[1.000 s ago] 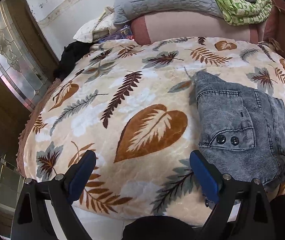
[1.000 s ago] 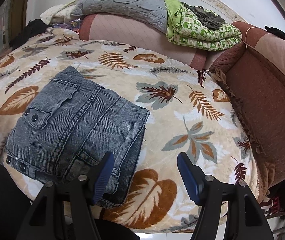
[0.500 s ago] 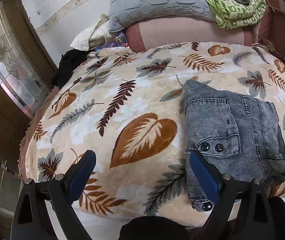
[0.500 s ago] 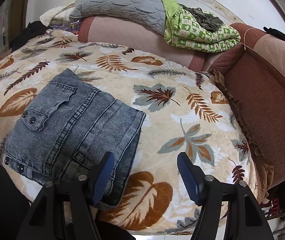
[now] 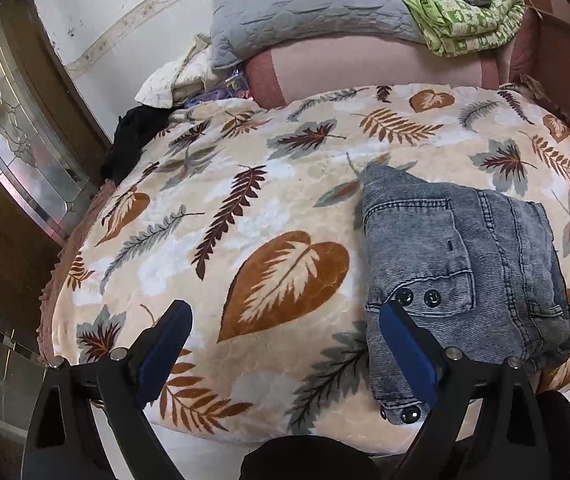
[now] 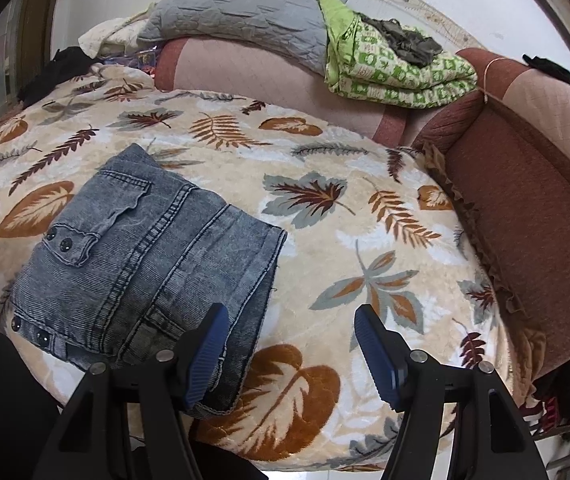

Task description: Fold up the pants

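Grey denim pants (image 5: 465, 264) (image 6: 145, 264) lie folded into a compact rectangle on the leaf-patterned blanket (image 5: 245, 200) (image 6: 365, 248), near its front edge. A buttoned pocket flap faces up. My left gripper (image 5: 285, 320) hovers open above the blanket just left of the pants, its right finger over their left edge. My right gripper (image 6: 291, 320) hangs open over the pants' right front corner, nothing between its blue pads. Neither gripper holds the cloth.
A grey quilted pillow (image 6: 241, 16) and a green patterned folded blanket (image 6: 397, 72) rest on the pink headrest at the back. A brown sofa arm (image 6: 525, 208) bounds the right side. A glass-panelled door (image 5: 17, 152) stands at the left. Dark clothing (image 5: 133, 140) lies at the far left corner.
In the left wrist view the pants have slid left and lower in the picture as the view shifted slightly. The right wrist view is nearly unchanged. Both grippers stay open.
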The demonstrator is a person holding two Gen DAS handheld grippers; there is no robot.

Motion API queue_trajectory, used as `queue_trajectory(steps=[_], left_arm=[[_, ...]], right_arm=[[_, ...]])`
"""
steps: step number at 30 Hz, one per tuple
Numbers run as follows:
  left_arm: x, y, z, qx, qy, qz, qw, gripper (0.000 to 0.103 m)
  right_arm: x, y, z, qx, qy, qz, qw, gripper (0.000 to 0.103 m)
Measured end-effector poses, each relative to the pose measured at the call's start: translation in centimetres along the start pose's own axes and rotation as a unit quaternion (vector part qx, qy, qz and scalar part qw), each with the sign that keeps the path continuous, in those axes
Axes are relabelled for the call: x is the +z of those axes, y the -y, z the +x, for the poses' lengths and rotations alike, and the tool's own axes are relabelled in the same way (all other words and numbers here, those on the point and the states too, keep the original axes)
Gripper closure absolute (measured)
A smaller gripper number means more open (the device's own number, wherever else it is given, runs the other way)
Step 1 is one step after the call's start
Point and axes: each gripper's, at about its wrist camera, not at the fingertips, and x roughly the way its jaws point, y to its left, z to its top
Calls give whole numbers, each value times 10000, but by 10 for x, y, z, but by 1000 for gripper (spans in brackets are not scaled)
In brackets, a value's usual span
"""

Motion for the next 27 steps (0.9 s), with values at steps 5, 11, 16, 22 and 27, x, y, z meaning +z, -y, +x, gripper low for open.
queue_trajectory(steps=[5,11,16,22,27], left_arm=[[5,-6,18,-246,-221,-140,9994,8],[11,-3,34,-741,-345,-278,9963,8],[12,7,46,-1070,-481,-280,9927,8],[9,11,48,-1301,-478,-289,9899,8],[6,14,45,-1388,-432,-187,9892,8]], right_arm=[[2,13,15,544,-153,324,9979,33],[-2,33,38,1322,-364,993,9856,30],[-11,43,59,1496,-591,1284,9786,30],[-16,51,68,1928,-650,1546,9668,30],[-19,54,72,2071,-668,1707,9610,29]])
